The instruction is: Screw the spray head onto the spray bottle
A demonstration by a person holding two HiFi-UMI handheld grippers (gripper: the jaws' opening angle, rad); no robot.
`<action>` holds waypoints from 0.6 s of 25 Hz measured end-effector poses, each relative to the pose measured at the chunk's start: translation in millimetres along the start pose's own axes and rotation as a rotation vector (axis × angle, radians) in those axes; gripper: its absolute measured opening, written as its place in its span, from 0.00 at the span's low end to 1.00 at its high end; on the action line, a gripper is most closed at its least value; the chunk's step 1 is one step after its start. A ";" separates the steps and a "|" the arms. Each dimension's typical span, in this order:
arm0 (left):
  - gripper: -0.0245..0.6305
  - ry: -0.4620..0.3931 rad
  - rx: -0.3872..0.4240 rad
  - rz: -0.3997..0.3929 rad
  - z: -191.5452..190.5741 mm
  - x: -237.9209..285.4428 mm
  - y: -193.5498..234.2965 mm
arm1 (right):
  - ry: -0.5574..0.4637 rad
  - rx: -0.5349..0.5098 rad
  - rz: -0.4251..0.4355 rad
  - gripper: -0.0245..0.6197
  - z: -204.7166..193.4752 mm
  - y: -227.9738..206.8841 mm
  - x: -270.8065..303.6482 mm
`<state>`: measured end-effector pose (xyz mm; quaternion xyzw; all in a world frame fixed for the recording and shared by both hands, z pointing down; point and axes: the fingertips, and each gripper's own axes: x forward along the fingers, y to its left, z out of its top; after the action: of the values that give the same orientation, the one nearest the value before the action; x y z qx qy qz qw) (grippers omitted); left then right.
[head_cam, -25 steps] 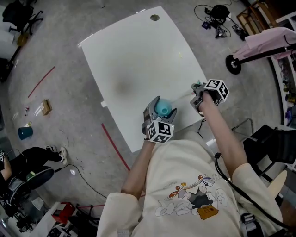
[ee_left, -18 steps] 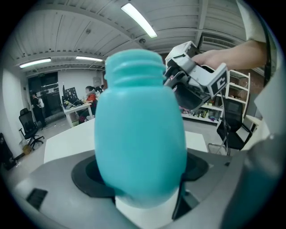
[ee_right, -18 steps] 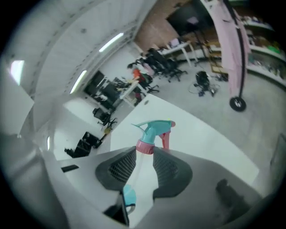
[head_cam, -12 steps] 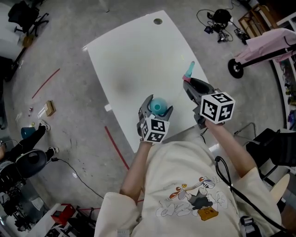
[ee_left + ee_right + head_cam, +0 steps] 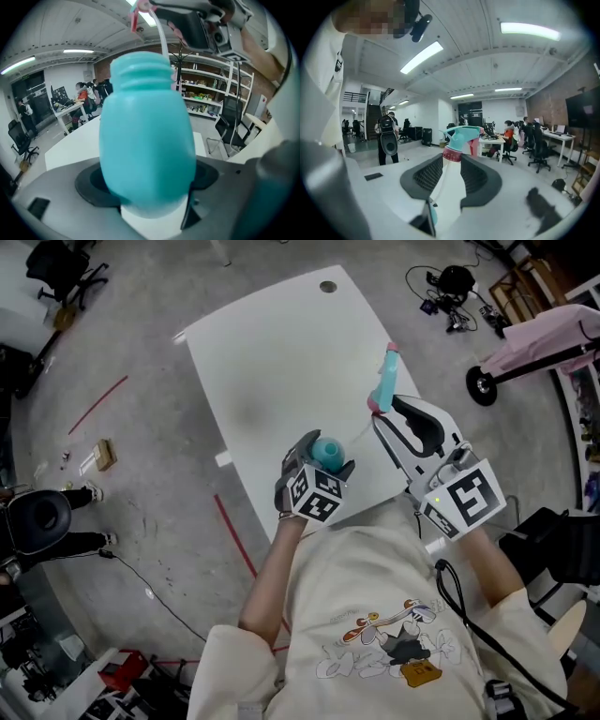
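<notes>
In the head view my left gripper (image 5: 321, 450) is shut on a teal spray bottle (image 5: 327, 448) above the near edge of the white table (image 5: 272, 362). The left gripper view shows the bottle (image 5: 146, 140) upright between the jaws, its threaded neck (image 5: 140, 68) uncapped. My right gripper (image 5: 382, 414) is shut on the spray head (image 5: 385, 379), teal with a pink collar, held to the right of the bottle and pointing away from me. In the right gripper view the spray head (image 5: 461, 136) stands between the jaws of my right gripper (image 5: 451, 164). Its thin tube (image 5: 161, 40) hangs just above the bottle's neck.
The table has a cable hole (image 5: 327, 286) at its far corner. A pink scooter (image 5: 530, 343) and cables (image 5: 450, 287) lie on the floor to the right. A seated person (image 5: 47, 521) is at the left, and red tape (image 5: 234, 535) runs along the floor.
My right gripper lifted the spray head from the table's right edge and swung it up and toward the bottle. The left gripper and bottle stayed nearly in place.
</notes>
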<state>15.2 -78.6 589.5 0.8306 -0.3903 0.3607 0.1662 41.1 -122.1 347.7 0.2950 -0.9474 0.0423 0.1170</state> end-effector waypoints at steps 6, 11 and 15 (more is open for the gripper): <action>0.68 0.037 0.000 -0.018 8.5 2.1 -9.8 | -0.025 -0.006 0.063 0.22 5.7 18.7 1.7; 0.68 0.039 0.043 -0.047 22.0 -7.4 -13.8 | -0.052 -0.033 0.072 0.23 13.9 24.8 3.2; 0.68 0.031 0.048 -0.055 27.6 -8.8 -16.6 | -0.039 -0.067 0.097 0.22 15.0 26.0 1.7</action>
<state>37.1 -78.7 564.4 0.8391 -0.3559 0.3781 0.1624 22.0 -103.9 333.3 0.2453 -0.9635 0.0103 0.1063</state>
